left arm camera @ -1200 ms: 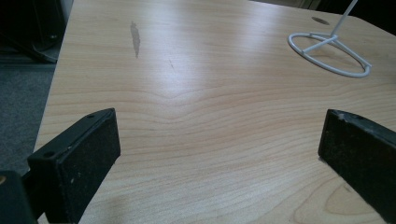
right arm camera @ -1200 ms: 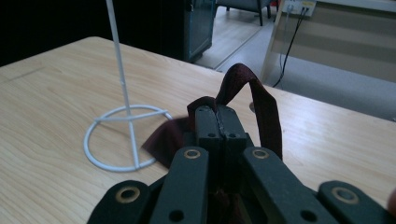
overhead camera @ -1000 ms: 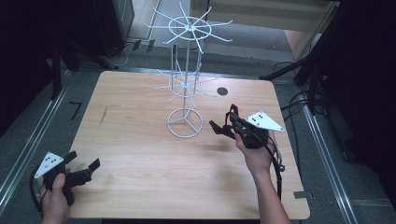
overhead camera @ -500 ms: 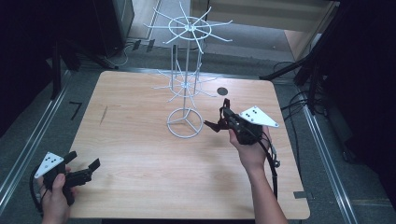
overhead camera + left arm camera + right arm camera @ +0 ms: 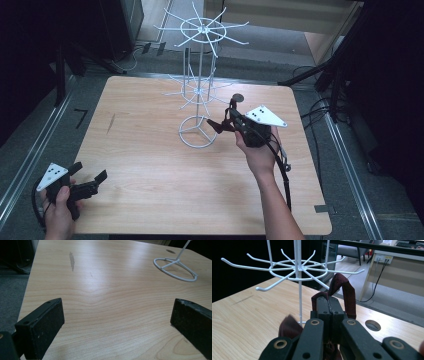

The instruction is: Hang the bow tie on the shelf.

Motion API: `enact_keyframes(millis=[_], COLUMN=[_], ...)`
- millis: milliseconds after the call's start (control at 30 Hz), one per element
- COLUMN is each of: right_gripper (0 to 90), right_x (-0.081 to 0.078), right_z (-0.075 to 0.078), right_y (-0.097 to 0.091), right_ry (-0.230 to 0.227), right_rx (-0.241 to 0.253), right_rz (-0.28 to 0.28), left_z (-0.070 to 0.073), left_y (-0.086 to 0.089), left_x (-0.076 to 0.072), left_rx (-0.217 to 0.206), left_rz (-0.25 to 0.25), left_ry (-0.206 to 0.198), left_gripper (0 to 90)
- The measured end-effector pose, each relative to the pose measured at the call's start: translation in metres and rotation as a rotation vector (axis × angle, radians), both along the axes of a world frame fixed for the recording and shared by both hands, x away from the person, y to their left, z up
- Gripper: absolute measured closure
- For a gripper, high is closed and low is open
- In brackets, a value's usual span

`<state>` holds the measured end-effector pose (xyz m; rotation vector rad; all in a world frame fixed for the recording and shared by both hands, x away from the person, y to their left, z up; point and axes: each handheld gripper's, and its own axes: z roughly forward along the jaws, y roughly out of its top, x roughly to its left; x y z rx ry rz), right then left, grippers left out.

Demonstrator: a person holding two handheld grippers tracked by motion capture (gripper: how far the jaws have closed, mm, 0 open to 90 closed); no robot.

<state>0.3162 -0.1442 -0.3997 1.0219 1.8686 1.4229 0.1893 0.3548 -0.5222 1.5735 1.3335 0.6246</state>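
A white wire rack (image 5: 201, 87) with two tiers of hooks stands at the table's far middle; its ring base (image 5: 175, 269) and lower tier (image 5: 294, 267) also show. My right gripper (image 5: 231, 116) is lifted just right of the rack's base, shut on a dark red fabric loop (image 5: 344, 291) that arches above the closed jaws (image 5: 328, 306). Part of the fabric (image 5: 217, 126) hangs left of the jaws. My left gripper (image 5: 95, 181) rests at the table's near left corner, open, with bare wood between its pads (image 5: 41, 326).
The wooden table (image 5: 150, 150) has a dark cable hole (image 5: 238, 98) behind the right gripper and a grey smudge (image 5: 72, 261) on its left side. Dark floor, metal rails and cables surround the table. A desk and chair stand beyond it.
My right gripper has moved left and slightly up toward the rack with the fabric loop held. The left gripper has stayed in place.
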Motion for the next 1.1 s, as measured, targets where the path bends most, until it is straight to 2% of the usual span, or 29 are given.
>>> enact_keyframes(millis=[367,900,1100], right_gripper=[90.0,90.0,90.0], right_x=[0.009,0.024,0.028], right_z=[-0.009,-0.035,-0.04], right_y=[0.009,0.019,0.024], right_ry=[0.025,0.098,0.108], right_rx=[-0.017,-0.02,-0.022], right_rz=[0.005,0.016,0.02], left_z=[0.0,0.0,0.0], left_y=[0.0,0.0,0.0], left_x=[0.0,0.0,0.0], left_rx=[0.002,0.0,0.001], left_rz=[0.0,0.001,0.0], left_ry=[0.001,0.0,0.001], left_gripper=[0.0,0.0,0.0])
